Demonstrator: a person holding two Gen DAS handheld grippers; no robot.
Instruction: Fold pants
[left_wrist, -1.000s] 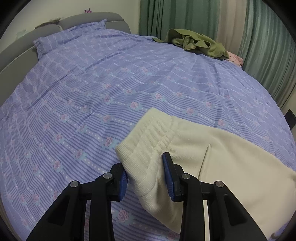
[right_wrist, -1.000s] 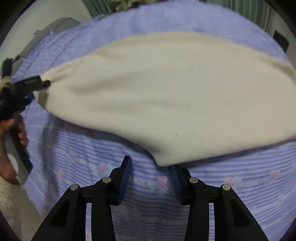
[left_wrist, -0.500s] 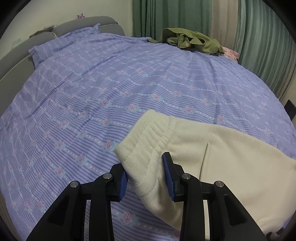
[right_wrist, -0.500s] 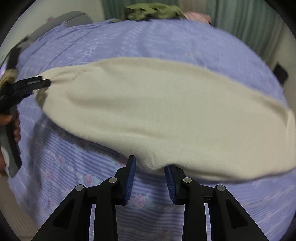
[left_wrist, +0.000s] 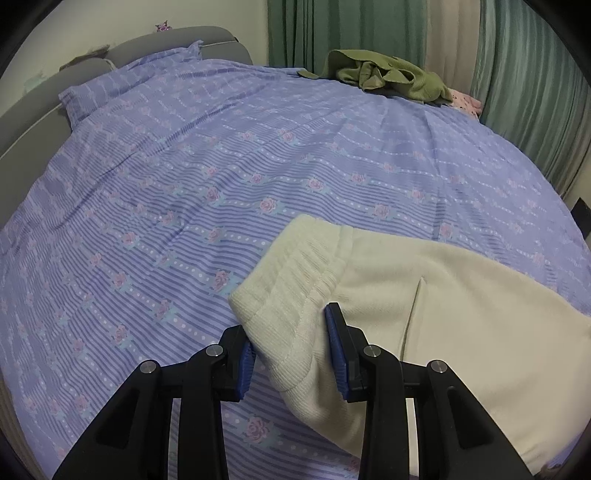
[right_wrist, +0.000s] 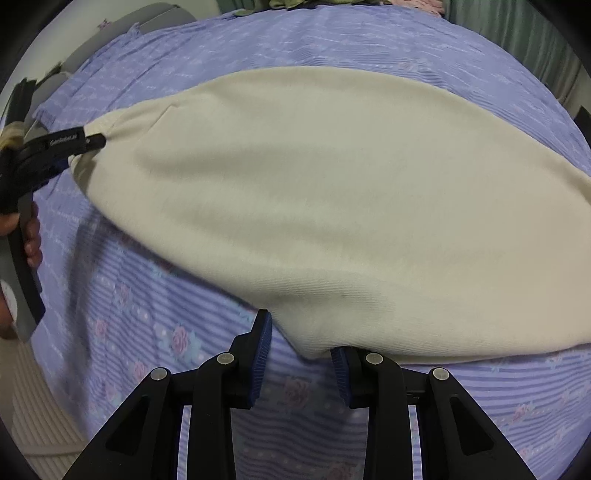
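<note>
L gripper clamped on pants waistband; R gripper open round near hem, bed's near edge. R to be closed before lift.

Both wrist cams sit low over the bed, close to the pants; both views share them.

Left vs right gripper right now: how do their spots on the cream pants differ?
The left gripper straddles the ribbed waistband of the cream pants; the right gripper sits at a plain, smooth edge corner. In the right wrist view the left gripper's fingers lie against the waistband cloth, while only the very edge corner reaches between the right gripper's fingers. Both show blue pads set apart, above the purple floral bedsheet.
</note>
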